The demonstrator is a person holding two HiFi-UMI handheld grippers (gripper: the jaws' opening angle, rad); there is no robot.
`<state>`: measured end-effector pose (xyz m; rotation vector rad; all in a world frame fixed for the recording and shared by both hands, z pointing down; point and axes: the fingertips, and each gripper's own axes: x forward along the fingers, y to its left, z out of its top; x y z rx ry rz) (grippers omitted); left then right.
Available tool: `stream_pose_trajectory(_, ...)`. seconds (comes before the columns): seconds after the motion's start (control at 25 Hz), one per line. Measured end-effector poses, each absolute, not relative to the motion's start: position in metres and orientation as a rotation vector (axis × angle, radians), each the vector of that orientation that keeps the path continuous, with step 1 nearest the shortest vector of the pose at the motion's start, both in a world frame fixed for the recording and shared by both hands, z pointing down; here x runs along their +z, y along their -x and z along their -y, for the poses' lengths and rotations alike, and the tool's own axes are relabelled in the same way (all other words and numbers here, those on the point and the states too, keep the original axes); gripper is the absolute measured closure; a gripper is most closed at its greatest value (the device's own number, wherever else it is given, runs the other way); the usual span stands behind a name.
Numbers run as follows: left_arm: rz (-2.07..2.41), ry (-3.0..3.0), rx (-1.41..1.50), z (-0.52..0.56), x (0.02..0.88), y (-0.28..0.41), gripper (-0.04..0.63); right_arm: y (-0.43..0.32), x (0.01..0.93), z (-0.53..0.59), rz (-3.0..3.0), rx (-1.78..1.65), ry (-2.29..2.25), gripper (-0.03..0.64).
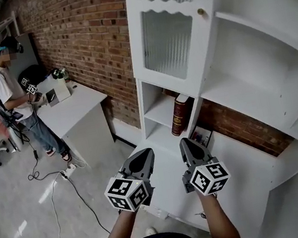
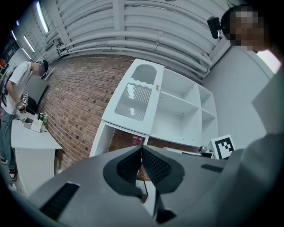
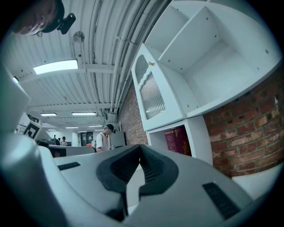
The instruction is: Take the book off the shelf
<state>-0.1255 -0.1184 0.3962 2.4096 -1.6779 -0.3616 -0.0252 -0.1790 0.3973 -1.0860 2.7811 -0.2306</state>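
Left tongs (image 1: 143, 154) and right tongs (image 1: 185, 142), both closed, side by side

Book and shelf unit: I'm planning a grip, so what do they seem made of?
The book: dark red cover with pale bands on the spine, probably leatherette or cloth over board. The shelf unit: smooth matte white panels, likely painted or laminated wood board.

We see a white shelf (image 1: 272, 91) against a red-brown brick wall (image 1: 84, 41), a maroon book (image 1: 181, 114) with gold bands, and grey left tongs (image 1: 143, 153) and right tongs (image 1: 185, 141), each bearing black-and-white square markers.
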Motion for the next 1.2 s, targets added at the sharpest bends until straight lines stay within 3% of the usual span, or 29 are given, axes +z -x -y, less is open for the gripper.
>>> stream_pose_trajectory(0.64,1.597,-2.407,-0.409,0.131,0.406,0.174,0.579,0.066,0.404,0.185,-2.782,-0.221,1.187,0.598)
stream_pose_trajectory(1.2,1.560,-2.446,-0.388,0.142,0.406,0.163,0.578,0.051,0.412,0.194,-2.783,-0.239,1.240,0.598)
